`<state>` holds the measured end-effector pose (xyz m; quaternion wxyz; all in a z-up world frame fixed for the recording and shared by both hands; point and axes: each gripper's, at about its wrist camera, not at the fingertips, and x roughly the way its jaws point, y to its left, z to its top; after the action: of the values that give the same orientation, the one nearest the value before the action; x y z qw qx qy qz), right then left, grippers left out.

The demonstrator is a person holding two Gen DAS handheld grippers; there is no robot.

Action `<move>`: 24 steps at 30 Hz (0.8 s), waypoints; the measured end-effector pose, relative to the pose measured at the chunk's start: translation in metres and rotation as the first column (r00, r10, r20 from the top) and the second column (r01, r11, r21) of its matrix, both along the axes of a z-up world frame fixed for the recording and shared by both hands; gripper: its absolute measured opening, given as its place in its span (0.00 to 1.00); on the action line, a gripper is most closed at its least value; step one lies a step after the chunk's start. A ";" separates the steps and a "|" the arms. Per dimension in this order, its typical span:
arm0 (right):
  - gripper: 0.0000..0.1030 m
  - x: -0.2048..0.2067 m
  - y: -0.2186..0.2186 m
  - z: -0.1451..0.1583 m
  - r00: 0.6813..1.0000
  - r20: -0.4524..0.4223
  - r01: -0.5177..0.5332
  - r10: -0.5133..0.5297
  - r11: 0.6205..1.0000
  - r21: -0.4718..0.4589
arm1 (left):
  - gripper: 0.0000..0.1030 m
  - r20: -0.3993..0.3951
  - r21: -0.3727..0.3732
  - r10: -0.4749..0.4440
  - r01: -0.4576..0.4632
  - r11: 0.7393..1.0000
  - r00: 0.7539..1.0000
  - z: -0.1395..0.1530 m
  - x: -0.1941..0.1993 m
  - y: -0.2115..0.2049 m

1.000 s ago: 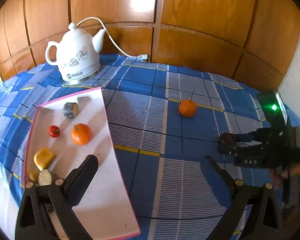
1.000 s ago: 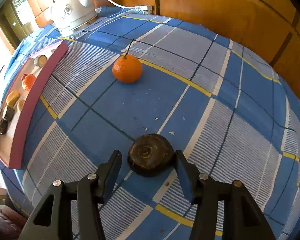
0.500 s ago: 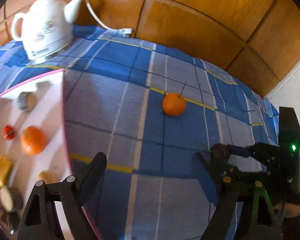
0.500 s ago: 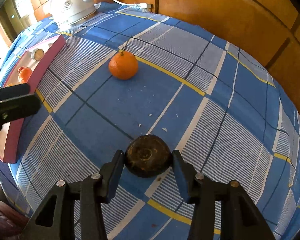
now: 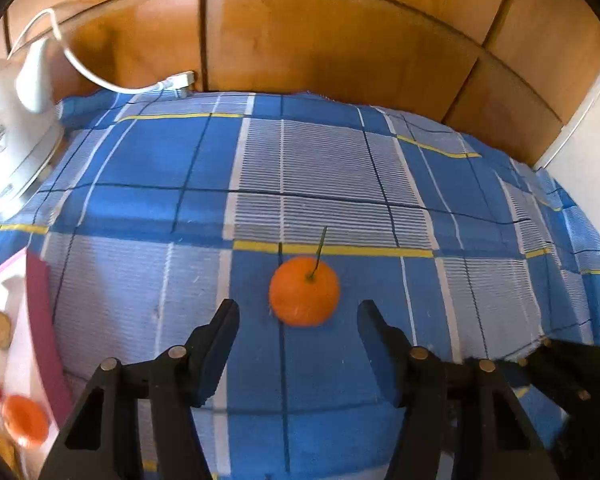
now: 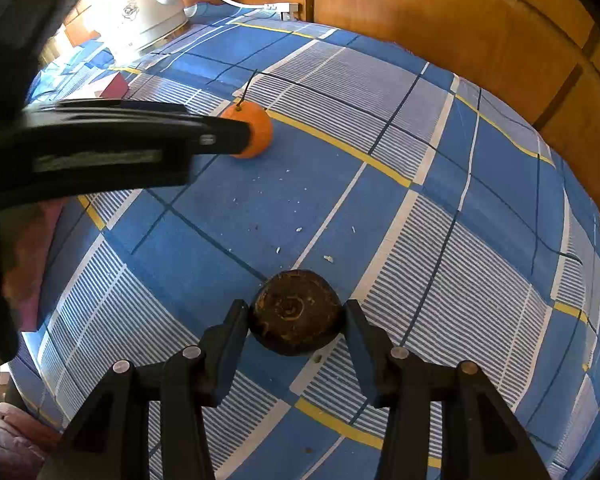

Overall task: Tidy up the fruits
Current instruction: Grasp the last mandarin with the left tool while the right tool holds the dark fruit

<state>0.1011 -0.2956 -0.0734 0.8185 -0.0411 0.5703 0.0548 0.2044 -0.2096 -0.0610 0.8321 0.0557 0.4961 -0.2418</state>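
Left gripper (image 5: 298,322) has swung from the tray (image 5: 40,300) to the orange (image 5: 304,291).
Its jaws have just been closing, not yet touching; right gripper (image 6: 296,316) jaws hold the dark fruit (image 6: 296,312).

Left tongs (image 5: 298,320) closing, nothing gripped; right tongs (image 6: 296,316) clamped, both angled downward.

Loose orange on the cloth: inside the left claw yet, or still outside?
Outside. The orange lies ahead of the open left claw, beyond its fingertips, untouched.
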 end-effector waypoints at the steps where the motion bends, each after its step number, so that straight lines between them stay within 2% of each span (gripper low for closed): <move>1: 0.48 0.000 0.000 0.000 1.000 0.000 0.001 -0.001 1.000 0.001 | 0.58 -0.007 0.012 0.000 0.000 1.000 1.000 -0.005 0.003 -0.003; 3: 0.48 0.000 -0.001 0.000 1.000 0.000 0.000 0.000 1.000 0.000 | 0.49 -0.021 0.030 0.001 -0.001 1.000 1.000 -0.014 0.011 -0.010; 5: 0.48 0.000 0.000 0.000 1.000 0.002 -0.007 0.007 1.000 -0.004 | 0.40 -0.033 0.005 -0.003 0.004 1.000 0.999 -0.019 0.015 -0.013; 9: 0.48 -0.001 0.000 0.000 1.000 0.006 -0.012 0.012 1.000 -0.004 | 0.39 -0.012 -0.023 -0.012 0.012 1.000 1.000 -0.019 0.007 -0.012; 12: 0.48 -0.003 0.000 0.000 1.000 0.011 -0.014 0.014 1.000 -0.005 | 0.39 0.009 -0.016 -0.003 0.003 1.000 1.000 -0.019 -0.005 -0.004; 16: 0.48 -0.004 0.001 0.000 1.000 0.018 -0.018 0.018 1.000 -0.010 | 0.39 0.033 -0.033 0.017 -0.016 0.999 0.999 -0.013 -0.028 0.013; 24: 0.48 -0.006 0.000 -0.001 1.000 0.026 -0.015 0.016 1.000 -0.009 | 0.39 0.100 -0.022 0.022 -0.020 1.000 0.995 0.000 -0.085 0.039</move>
<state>0.0948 -0.2957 -0.0744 0.8253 -0.0497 0.5595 0.0582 0.1199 -0.1705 -0.0607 0.8590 0.0540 0.4517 -0.2350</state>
